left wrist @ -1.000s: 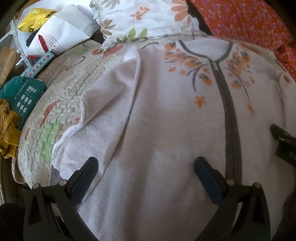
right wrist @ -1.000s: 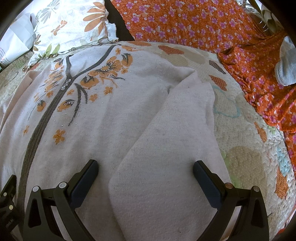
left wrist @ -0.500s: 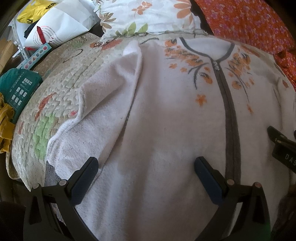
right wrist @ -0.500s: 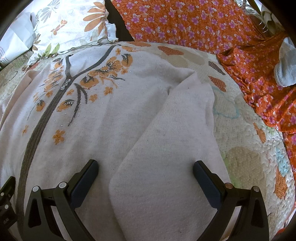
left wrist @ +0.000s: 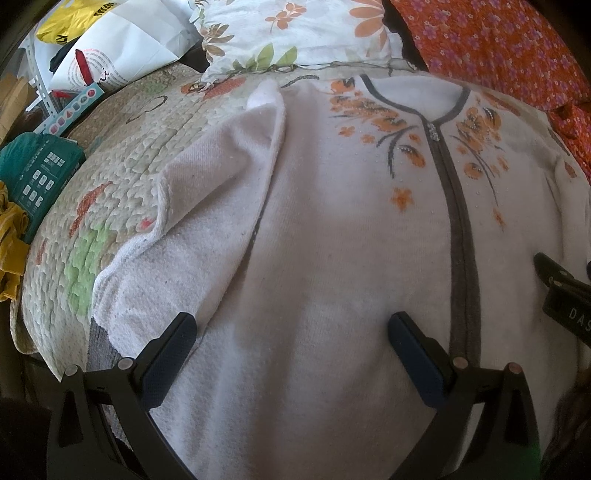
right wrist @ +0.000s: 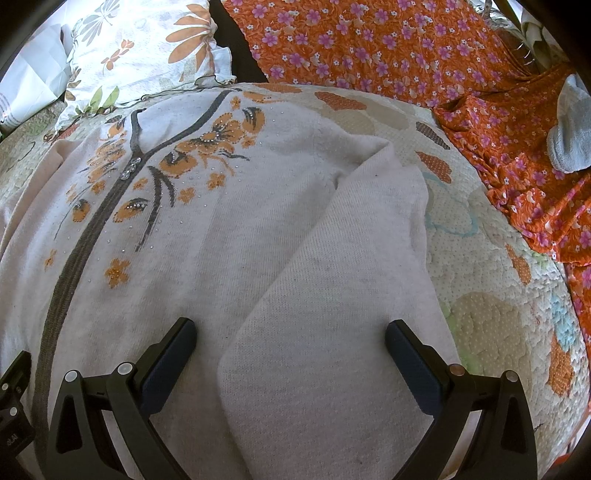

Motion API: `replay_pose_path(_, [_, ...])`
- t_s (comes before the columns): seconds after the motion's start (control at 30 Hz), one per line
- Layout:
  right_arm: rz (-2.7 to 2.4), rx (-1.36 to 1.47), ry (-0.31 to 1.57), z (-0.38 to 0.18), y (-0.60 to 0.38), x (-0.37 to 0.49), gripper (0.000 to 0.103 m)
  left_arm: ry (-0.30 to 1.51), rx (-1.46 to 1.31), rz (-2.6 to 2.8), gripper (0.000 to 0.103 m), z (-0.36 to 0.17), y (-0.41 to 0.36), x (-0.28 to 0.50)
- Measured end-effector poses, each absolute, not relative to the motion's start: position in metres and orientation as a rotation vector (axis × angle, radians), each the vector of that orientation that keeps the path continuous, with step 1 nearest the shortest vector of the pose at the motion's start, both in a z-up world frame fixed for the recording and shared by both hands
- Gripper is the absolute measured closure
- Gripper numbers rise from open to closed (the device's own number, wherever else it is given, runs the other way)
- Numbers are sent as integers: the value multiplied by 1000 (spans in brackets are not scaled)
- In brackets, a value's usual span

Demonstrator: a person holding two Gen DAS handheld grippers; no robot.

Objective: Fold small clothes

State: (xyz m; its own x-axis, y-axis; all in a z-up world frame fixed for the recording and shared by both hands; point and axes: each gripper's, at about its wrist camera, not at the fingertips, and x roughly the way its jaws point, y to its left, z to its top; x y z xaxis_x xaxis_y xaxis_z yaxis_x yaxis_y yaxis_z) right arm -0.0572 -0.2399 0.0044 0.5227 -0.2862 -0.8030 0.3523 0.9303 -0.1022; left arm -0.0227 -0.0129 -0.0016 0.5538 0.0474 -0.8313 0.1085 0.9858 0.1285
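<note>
Across the middle of the bed lies a white cardigan (left wrist: 332, 229), front side up, spread over a quilt (left wrist: 122, 177) with its neckline toward the pillow (left wrist: 295, 33) at the far edge. A grey zip band (left wrist: 458, 229) runs down its front, with orange flowers (right wrist: 218, 136) stitched either side of the neck. Both sleeves lie folded in along the body: one sleeve (left wrist: 207, 206) by the left edge of the bed, the other sleeve (right wrist: 351, 277) toward the right edge, its cuff end nearest the camera.

The left hand-held gripper (left wrist: 291, 350) hovers over the lower part of the cardigan, jaws spread wide and holding nothing; its left finger sits just beside the folded sleeve's inner edge and its right finger just left of the zip band. The right hand-held gripper (right wrist: 290, 354) is also wide open and empty, its fingers straddling the lower part of the right sleeve. Whether either set of fingertips touches the fabric cannot be told. Part of the right tool shows at the right rim of the left wrist view.

Orange flowered cloth (right wrist: 406, 44) lies along the far right corner, with a pale grey bundle (right wrist: 570, 133) on it. Off the left edge are a white bag (left wrist: 122, 48), a yellow bag (left wrist: 70, 18), a teal box (left wrist: 33, 173) and a mustard cloth (left wrist: 11, 254).
</note>
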Motion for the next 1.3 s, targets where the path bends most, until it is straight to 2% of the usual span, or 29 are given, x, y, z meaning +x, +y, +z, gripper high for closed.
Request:
replay_pose_path(0.57, [-388,68,959,4,-240,-57,0,991,186,-51,0,2,-13,-23])
replay_pose_path(0.7, [-387,69,963,4,-240,-57,0,899,160,-84,1,27,-5,-27])
replay_pose_path(0.8, [-388,68,966,4,-239,-57,0,901,136,-70,1,37,6,-10])
replay_pose_path(0.93, [-389,67,968,4,-240,-57,0,1015,61,-53,1,26,23,41])
replay_pose_path(1.03, [-390,65,972,4,-240,-57,0,1006,60,-36,1,23,26,66])
replay_pose_path(1.07, [-390,64,972,4,-240,-57,0,998,73,-36,5,21,25,74])
replay_pose_path(1.1, [-391,63,972,4,-241,-57,0,998,90,-38,13,19,24,83])
replay_pose_path(1.13, [-410,29,1012,4,-236,-57,0,1018,99,-64,37,15,22,93])
replay_pose_path(1.17, [-416,17,1026,4,-236,-56,0,1049,66,-105,46,13,24,100])
replay_pose_path(1.2, [-419,12,1041,5,-235,-55,0,1067,5,-130,50,15,28,105])
replay_pose_path(1.27, [-419,10,1037,5,-236,-55,0,1076,-45,-165,70,22,36,112])
replay_pose_path(1.3, [-420,10,1042,5,-236,-55,0,1074,-69,-178,76,26,40,114])
